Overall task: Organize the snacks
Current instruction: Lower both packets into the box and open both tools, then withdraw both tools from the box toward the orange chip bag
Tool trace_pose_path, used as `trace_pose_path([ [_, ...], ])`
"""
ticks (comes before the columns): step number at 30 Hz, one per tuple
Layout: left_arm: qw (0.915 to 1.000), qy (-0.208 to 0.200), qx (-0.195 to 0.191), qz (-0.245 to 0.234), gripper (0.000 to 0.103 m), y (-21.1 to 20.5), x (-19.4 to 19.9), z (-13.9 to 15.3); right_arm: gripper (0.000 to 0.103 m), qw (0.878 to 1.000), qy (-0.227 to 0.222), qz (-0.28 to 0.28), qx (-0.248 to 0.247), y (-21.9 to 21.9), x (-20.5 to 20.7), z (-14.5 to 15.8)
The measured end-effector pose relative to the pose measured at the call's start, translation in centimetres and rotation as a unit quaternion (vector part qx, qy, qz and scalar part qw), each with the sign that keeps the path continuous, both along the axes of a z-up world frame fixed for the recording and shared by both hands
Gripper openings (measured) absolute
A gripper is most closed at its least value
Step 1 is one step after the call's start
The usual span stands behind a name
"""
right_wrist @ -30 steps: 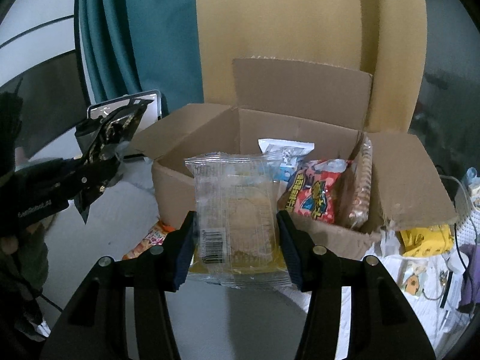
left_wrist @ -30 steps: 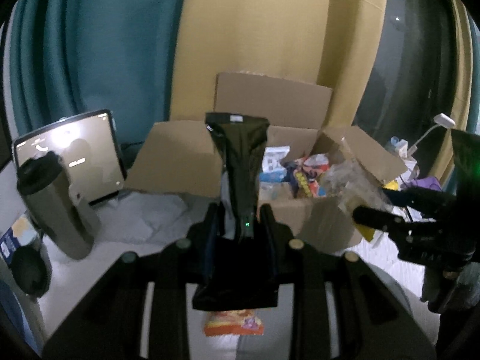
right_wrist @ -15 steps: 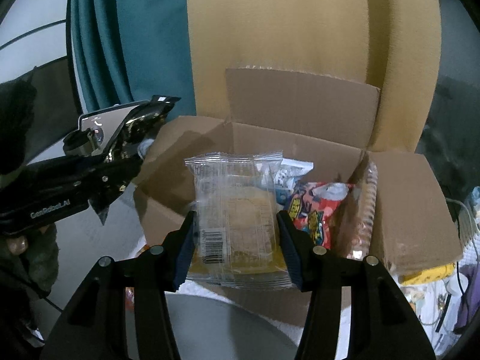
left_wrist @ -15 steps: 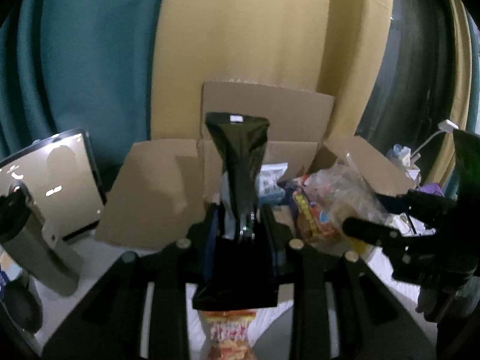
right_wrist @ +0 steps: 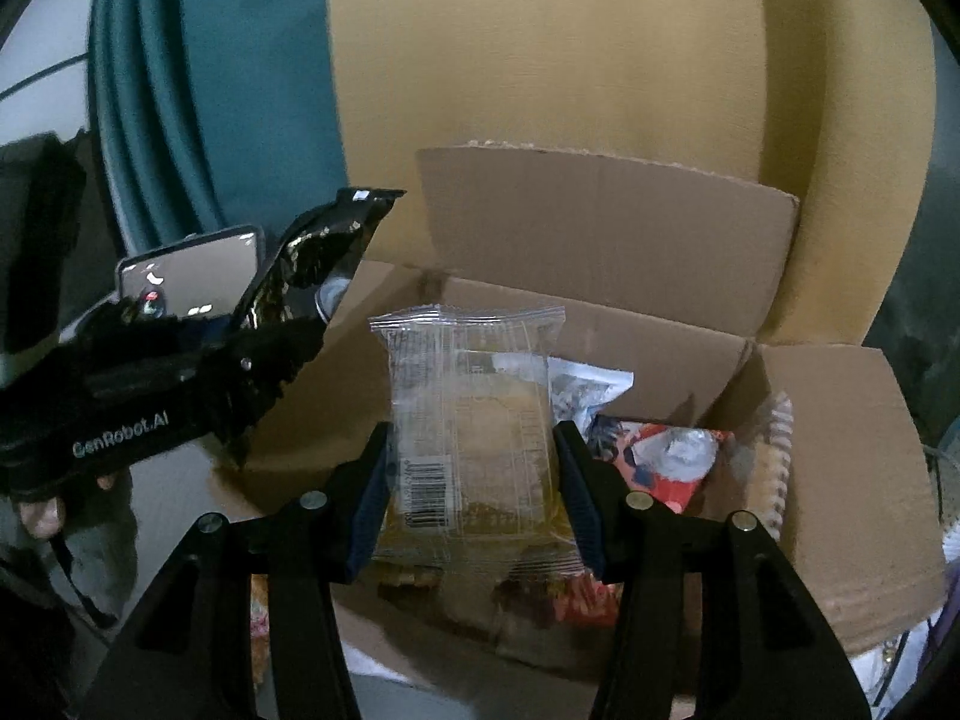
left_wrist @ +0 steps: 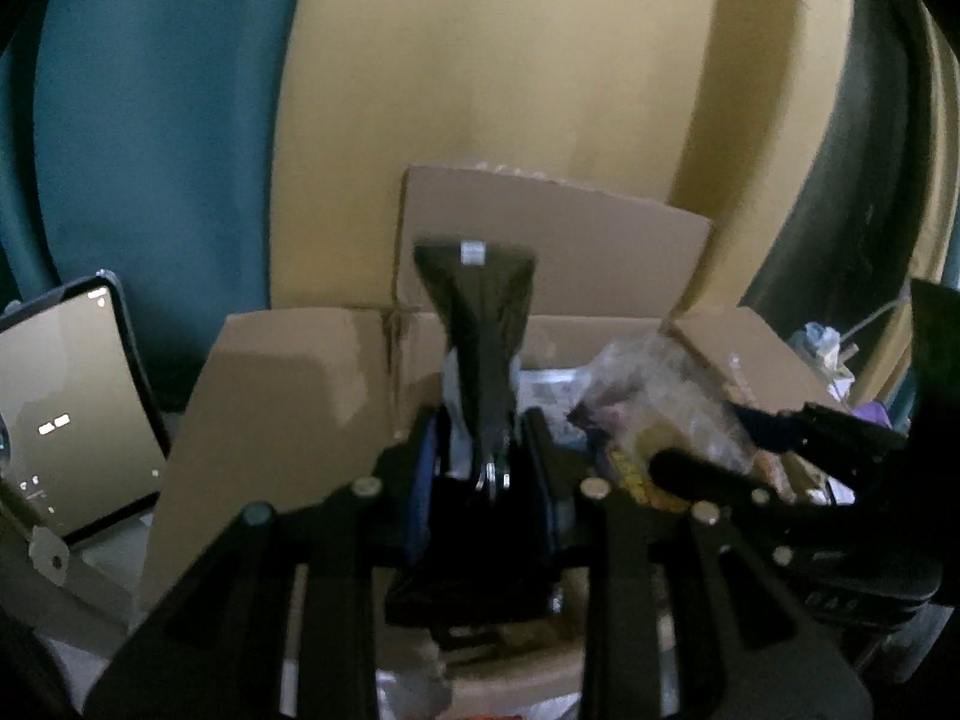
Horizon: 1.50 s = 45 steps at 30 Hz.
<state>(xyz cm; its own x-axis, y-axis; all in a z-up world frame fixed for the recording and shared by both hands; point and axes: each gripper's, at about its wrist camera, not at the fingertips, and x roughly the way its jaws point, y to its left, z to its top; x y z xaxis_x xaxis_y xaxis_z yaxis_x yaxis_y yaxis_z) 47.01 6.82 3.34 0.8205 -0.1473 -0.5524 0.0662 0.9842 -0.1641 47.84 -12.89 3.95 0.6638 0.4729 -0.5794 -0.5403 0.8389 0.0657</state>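
My left gripper [left_wrist: 483,444] grips a black snack packet [left_wrist: 480,312] by its lower part, upright, over the near left edge of the open cardboard box [left_wrist: 288,396]. Its jaws are opening slightly, with the packet still pinched between them. The right wrist view has the same black packet [right_wrist: 318,258] and the left gripper [right_wrist: 252,360] at the box's left flap. My right gripper [right_wrist: 471,450] is shut on a clear packet [right_wrist: 474,420] holding a yellowish cake, just above the cardboard box [right_wrist: 600,228] near its front wall. In the left wrist view, the right gripper [left_wrist: 705,441] holds the clear packet [left_wrist: 654,396].
Inside the box lie a red snack packet [right_wrist: 660,468], a white and blue packet [right_wrist: 588,396] and a roll of biscuits [right_wrist: 771,468]. A lit tablet [left_wrist: 66,420] leans at the left. Teal curtain [left_wrist: 150,120] and yellow curtain [left_wrist: 510,60] hang behind. A person's hand [right_wrist: 42,510] holds the left gripper.
Both grippers have moved forward to the box with their packets, which now hang over it. The steel tumbler has slid out of the left view.
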Motion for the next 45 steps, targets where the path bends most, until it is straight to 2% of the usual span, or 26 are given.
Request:
trace_pose_path([
  [1,1.0000,-0.001,-0.006,-0.001,0.032,0.2,0.3,0.1,0.055,1.000,0.000,-0.009,0.004,0.2,0.5,0.1],
  [3,0.9999,-0.005,-0.013,0.003,0.048,0.5,0.5,0.3,0.055,1.000,0.000,-0.022,0.012,0.4,1.4,0.3],
  [5,0.9996,-0.014,-0.022,0.011,0.074,0.9,0.2,0.6,0.059,0.999,0.004,-0.029,0.013,0.8,2.2,0.4],
  [6,0.9993,-0.017,-0.029,0.014,0.076,1.1,-0.1,0.7,0.064,0.999,0.006,-0.029,0.012,1.0,2.4,0.4],
  [8,0.9990,-0.019,-0.036,0.017,0.077,1.4,-0.7,0.9,0.075,0.999,0.003,-0.029,0.014,1.1,2.2,0.4],
  [9,0.9989,-0.020,-0.037,0.020,0.077,1.5,-1.0,0.9,0.076,1.000,0.003,-0.028,0.015,1.1,2.0,0.4],
  [16,0.9987,-0.023,-0.035,0.029,0.077,2.2,-3.4,1.6,0.077,1.000,0.012,-0.021,0.004,1.2,0.4,-0.2],
  [27,0.9975,-0.033,-0.045,0.042,0.078,4.2,-9.3,1.9,0.077,1.000,0.003,-0.023,-0.003,1.6,-3.5,0.7],
  [45,0.9950,0.020,-0.061,0.077,0.078,8.0,-16.8,-4.1,0.077,1.000,0.023,0.001,-0.020,5.3,-9.5,-1.8],
])
